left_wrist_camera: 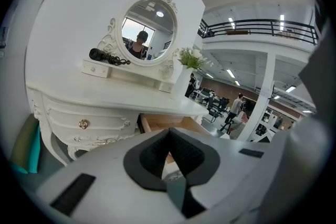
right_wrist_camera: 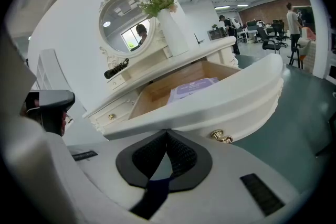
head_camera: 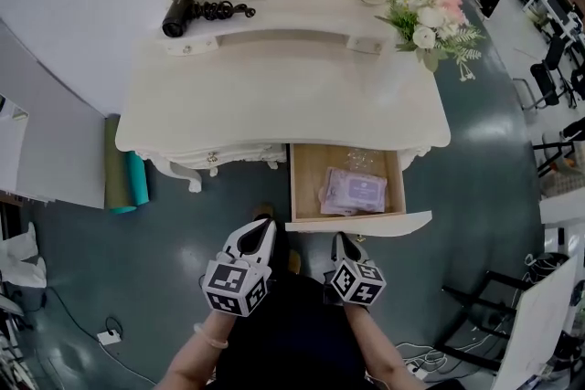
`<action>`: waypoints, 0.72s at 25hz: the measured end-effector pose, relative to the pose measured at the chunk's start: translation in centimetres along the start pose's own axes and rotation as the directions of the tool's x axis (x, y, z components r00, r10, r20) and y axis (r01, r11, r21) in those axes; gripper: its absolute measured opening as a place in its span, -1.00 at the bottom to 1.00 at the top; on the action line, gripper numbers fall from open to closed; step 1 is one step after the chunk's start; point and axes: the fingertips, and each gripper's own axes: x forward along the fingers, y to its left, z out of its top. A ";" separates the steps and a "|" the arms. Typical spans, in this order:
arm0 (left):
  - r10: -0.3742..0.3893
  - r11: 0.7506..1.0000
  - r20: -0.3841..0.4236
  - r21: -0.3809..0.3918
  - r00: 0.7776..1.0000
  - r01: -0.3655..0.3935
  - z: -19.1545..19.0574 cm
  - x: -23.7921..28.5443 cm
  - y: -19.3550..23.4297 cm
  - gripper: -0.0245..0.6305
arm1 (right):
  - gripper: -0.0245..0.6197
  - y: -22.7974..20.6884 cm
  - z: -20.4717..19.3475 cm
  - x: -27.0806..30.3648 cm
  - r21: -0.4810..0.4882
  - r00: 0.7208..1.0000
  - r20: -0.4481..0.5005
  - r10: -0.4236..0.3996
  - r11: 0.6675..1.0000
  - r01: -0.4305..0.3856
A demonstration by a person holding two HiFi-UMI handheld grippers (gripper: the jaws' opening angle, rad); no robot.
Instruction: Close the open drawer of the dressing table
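Drawer [head_camera: 366, 223] closing is not yet begun: it stands pulled well out from the right side of the white dressing table [head_camera: 274, 96], with a purple packet [head_camera: 355, 192] lying flat inside. The left gripper [head_camera: 263, 231] and right gripper [head_camera: 344, 242] hang just short of the curved front panel, touching nothing. Each has its jaws brought together at the tips and holds nothing. The drawer looks like a rigid wooden box with a light load, so it should slide under a modest, even push. No grasp seems needed: pressing closed tips against the panel's middle, near the brass knob [right_wrist_camera: 222, 137], would likely keep it from skewing and jamming.
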 end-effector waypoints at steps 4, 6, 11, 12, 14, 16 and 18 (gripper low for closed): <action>0.007 1.000 0.007 -0.016 1.000 -0.007 0.0 -0.4 0.2 -0.84 | -0.93 0.1 0.3 0.2 0.000 1.000 0.005 -0.001 1.000 0.001; 0.010 1.000 0.010 -0.022 1.000 -0.009 0.0 -0.5 0.3 -0.84 | -0.93 0.2 0.5 0.3 -0.005 1.000 0.008 -0.002 1.000 0.002; 0.007 1.000 0.007 -0.029 1.000 -0.007 -0.2 -0.7 0.6 -0.84 | -0.93 0.3 0.7 0.7 -0.012 1.000 0.012 -0.007 1.000 0.007; 0.007 1.000 0.008 -0.030 1.000 -0.007 -0.2 -0.7 0.6 -0.84 | -0.93 0.3 0.7 0.7 -0.013 1.000 0.011 -0.008 1.000 0.008; 0.007 0.999 0.011 -0.032 1.000 -0.006 -0.1 -0.7 0.7 -0.84 | -0.93 0.3 0.8 0.8 -0.015 1.000 0.011 -0.011 1.000 0.011; 0.007 0.999 0.015 -0.034 1.000 -0.006 0.1 -0.8 0.8 -0.84 | -0.93 0.2 0.8 0.8 -0.018 1.000 0.011 -0.013 1.000 0.013; 0.007 0.999 0.017 -0.038 1.000 -0.006 0.2 -0.8 1.1 -0.84 | -0.93 0.2 0.9 0.9 -0.020 1.000 0.012 -0.016 1.000 0.016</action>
